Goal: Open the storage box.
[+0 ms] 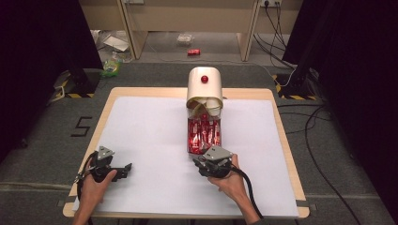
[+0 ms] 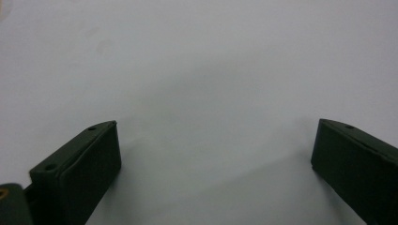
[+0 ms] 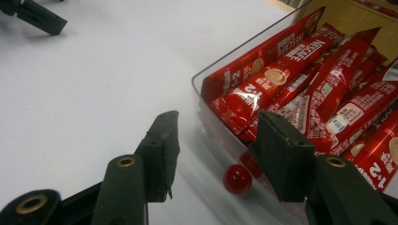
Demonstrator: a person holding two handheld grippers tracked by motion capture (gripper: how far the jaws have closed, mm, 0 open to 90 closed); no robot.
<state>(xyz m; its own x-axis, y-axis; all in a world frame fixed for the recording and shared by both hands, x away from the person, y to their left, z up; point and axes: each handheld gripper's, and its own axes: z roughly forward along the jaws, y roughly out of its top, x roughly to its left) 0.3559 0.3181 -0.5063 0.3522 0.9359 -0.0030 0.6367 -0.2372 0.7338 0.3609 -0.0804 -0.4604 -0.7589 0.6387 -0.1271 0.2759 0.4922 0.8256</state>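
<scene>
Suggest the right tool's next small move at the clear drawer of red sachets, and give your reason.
Probably ease the right tool down and close on the red knob of the clear drawer. Its jaws stand open either side of the knob, not yet touching it, and the drawer, full of red sachets, is already pulled out.

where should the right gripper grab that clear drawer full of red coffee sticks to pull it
Best by the small red knob on the front wall of the clear drawer, coming straight in from the near, open side of the table. The knob sticks out from the flat wall, which probably offers little else to pinch. The right gripper already faces it, jaws open on either side, not yet touching.
</scene>
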